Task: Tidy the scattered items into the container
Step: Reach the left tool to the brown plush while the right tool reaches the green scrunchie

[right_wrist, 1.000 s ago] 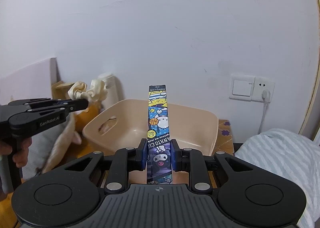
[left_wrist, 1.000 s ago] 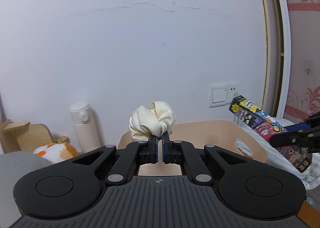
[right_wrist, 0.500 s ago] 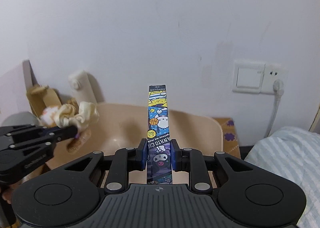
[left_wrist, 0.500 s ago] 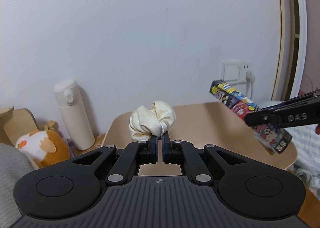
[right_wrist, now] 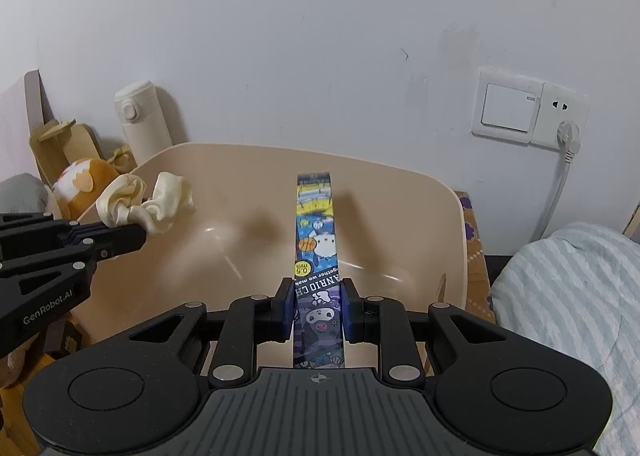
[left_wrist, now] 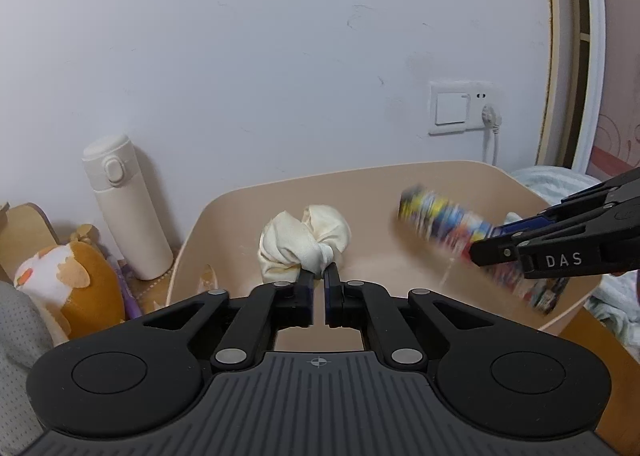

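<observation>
Tool state first: the left tool (left_wrist: 318, 276) is clamped on a cream scrunchie (left_wrist: 304, 246), its fingers pinching the fabric at the gathered edge, and the bundle hangs above the beige plastic basin (left_wrist: 460, 176) near its left wall. The right tool (right_wrist: 316, 308) is clamped on a long printed cartoon pen box (right_wrist: 318, 240), gripped near its lower end with the length pointing forward over the basin's open interior; in the left wrist view this box appears blurred. Both held items are above the basin and neither rests on its floor. Behind the basin, against the white wall, stands a cream flask (right_wrist: 140, 120). An orange plush toy (left_wrist: 68, 276) sits just left of the basin. A wall switch and socket (right_wrist: 528, 112) sits to the right, above a striped blanket (right_wrist: 568, 296).
</observation>
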Demonstrator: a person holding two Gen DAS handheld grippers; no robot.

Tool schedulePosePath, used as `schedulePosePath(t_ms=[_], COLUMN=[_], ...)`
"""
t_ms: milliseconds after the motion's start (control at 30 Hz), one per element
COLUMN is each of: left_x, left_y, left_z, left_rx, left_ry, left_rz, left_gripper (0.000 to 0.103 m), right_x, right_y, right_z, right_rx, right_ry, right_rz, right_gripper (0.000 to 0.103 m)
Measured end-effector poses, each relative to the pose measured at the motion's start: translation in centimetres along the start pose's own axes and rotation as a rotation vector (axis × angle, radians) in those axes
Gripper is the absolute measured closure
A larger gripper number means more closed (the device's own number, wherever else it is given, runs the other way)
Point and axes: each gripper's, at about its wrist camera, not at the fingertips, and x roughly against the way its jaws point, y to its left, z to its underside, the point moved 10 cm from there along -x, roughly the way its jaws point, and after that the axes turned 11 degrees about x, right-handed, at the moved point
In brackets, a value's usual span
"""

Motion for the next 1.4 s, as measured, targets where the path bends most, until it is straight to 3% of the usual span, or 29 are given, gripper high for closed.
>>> schedulePosePath(t_ms=[33,67,100,167,200,500,733,833,1067,1400], left_x=[0.1,0.3,0.5,1.2,1.7,7.2,11.9,13.7,16.3,16.1], left_y=[-0.1,-0.1,-0.2,-0.2,-0.2,0.4,1.3,1.7,1.5,0.1], left_z=[0.1,0.2,0.3,0.3,0.2,0.8,3.8,5.6,10.1,14.5], left_rx=[0.006,0.009,0.009,0.01,0.012,0.013,0.032,0.035,0.006,-0.029], left_ry=[0.006,0.013,0.016,0.001,-0.015,-0.074,-0.053,-0.032,0.017,0.091], left_rz=[0.01,0.017,0.023,0.017,0.014,0.019,0.045,0.059,0.087,0.131], left_gripper=[0.097,0.089,0.082,0.044,0.039,0.027,0.023,0.023,0.022,0.022], right_x=[0.3,0.6,0.9,1.7,2.3,9.2,14.0,15.1,15.6,15.2], right_y=[0.0,0.0,0.0,0.0,0.0,1.7,5.3,7.0,9.7,11.0], right_z=[0.0,0.0,-0.1,-0.1,-0.1,1.3,4.2,5.9,10.2,13.8], right_rx=[-0.004,-0.01,-0.014,-0.016,-0.017,-0.017,0.029,0.048,0.083,0.035], right_ry=[-0.006,-0.015,-0.025,-0.04,-0.046,-0.153,-0.199,-0.192,-0.139,-0.09], right_rz=[0.004,0.003,0.003,0.005,0.005,0.009,-0.012,-0.026,-0.015,-0.027], right_gripper=[0.064,0.053,0.049,0.049,0.048,0.032,0.025,0.018,0.018,0.018])
